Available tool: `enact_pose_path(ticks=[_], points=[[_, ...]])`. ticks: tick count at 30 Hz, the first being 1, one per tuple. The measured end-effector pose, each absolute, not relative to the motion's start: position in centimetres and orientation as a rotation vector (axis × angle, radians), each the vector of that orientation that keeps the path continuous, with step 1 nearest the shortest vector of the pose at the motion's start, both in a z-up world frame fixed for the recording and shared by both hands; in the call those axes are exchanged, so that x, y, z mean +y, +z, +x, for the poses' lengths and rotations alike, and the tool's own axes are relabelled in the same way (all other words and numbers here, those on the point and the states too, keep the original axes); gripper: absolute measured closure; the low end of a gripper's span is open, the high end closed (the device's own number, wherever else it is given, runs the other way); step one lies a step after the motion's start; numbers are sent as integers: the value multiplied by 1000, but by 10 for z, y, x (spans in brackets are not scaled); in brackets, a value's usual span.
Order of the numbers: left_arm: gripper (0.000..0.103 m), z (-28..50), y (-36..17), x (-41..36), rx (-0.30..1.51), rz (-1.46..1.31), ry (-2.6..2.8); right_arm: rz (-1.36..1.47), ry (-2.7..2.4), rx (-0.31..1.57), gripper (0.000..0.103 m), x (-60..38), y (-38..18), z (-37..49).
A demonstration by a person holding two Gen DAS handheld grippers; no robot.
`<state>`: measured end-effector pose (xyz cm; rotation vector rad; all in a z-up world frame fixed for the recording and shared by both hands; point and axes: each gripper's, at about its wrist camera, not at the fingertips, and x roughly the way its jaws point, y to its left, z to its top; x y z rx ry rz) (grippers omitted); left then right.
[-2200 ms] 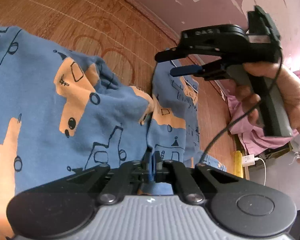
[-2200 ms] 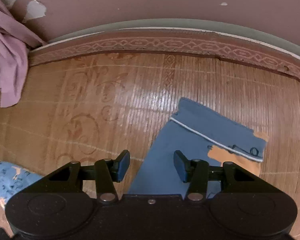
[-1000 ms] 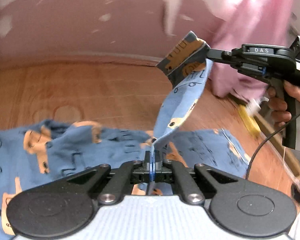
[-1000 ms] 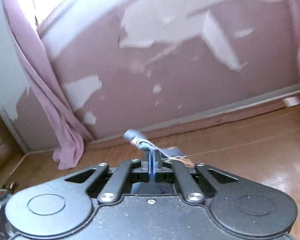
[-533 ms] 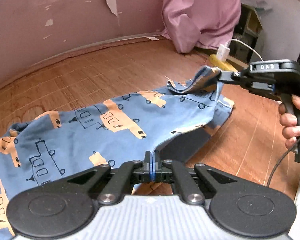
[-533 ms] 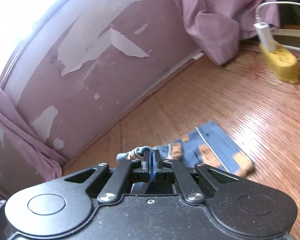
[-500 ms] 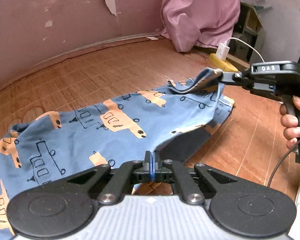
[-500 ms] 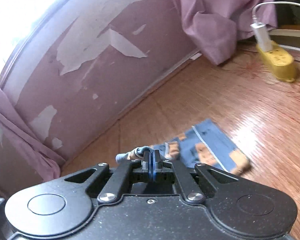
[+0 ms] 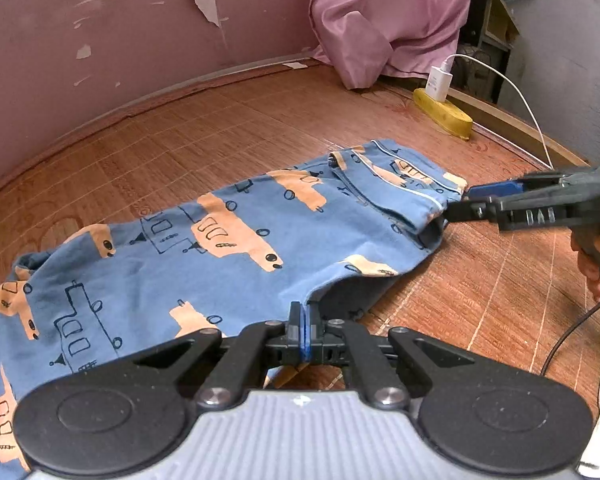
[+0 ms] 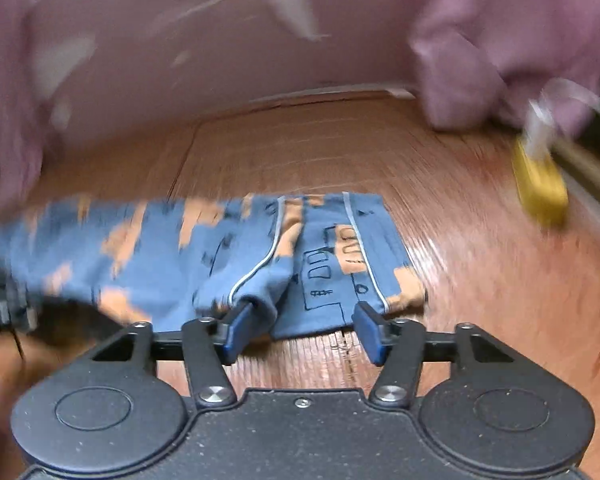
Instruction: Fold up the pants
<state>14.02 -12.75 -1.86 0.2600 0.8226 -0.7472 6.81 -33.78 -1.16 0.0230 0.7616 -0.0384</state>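
I had the pants lying flat on the woven mat, one leg laid over the other. My left gripper was clamped on the crotch-side edge to pin it; my right gripper stood wide open, empty, at the cuffs. Its body read "DAS"

Pink curtain, yellow power strip, white charger, peeling wall.
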Motion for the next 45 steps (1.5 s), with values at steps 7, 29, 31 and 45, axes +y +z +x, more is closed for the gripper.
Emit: enact_pose_path(ticks=[7, 29, 31, 45], points=[[103, 141, -18, -126, 825, 258, -745, -467, 141, 717, 39, -289, -13, 57], [103, 134, -12, -133, 806, 279, -714, -19, -221, 524, 98, -372, 7, 88], [103, 133, -13, -135, 806, 296, -716, 84, -248, 599, 98, -386, -4, 90], [98, 133, -22, -142, 839, 346, -720, -89, -298, 674, 96, -365, -27, 99]])
